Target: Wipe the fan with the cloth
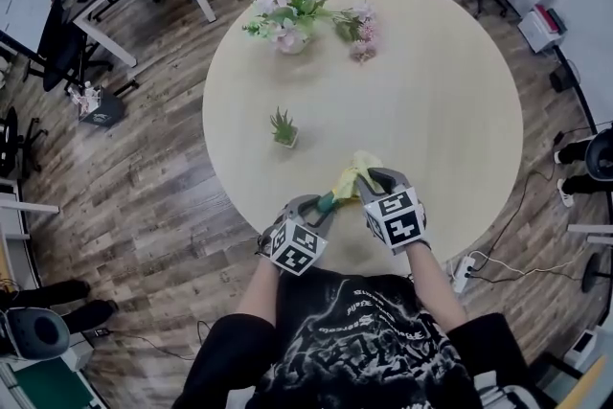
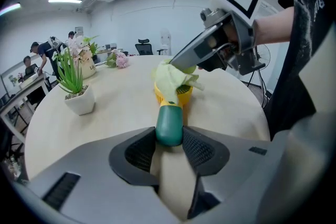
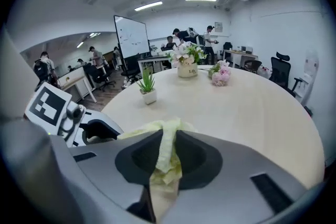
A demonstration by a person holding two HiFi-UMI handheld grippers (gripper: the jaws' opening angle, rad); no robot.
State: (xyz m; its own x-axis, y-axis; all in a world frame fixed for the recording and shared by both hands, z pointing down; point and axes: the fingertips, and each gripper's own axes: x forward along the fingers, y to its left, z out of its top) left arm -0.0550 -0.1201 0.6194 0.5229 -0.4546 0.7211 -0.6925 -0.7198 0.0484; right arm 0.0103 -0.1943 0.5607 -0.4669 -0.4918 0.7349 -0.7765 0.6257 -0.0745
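Observation:
A small hand fan with a green handle (image 2: 169, 124) and a yellow head (image 2: 183, 96) lies low over the round table (image 1: 431, 91), near its front edge. My left gripper (image 2: 169, 140) is shut on the green handle (image 1: 327, 202). A pale yellow-green cloth (image 2: 170, 79) is draped over the fan's head. My right gripper (image 3: 167, 157) is shut on a strip of that cloth (image 3: 166, 147) and reaches in from the right, its tips right at the fan head. In the head view the cloth (image 1: 355, 172) bunches ahead of the right gripper (image 1: 370, 183), and the left gripper (image 1: 322, 210) sits beside it.
A small potted succulent (image 1: 283, 128) stands left of the table's centre. A vase of pink and white flowers (image 1: 290, 24) and a small pink bunch (image 1: 364, 41) stand at the far side. Desks, office chairs and people fill the room around the table.

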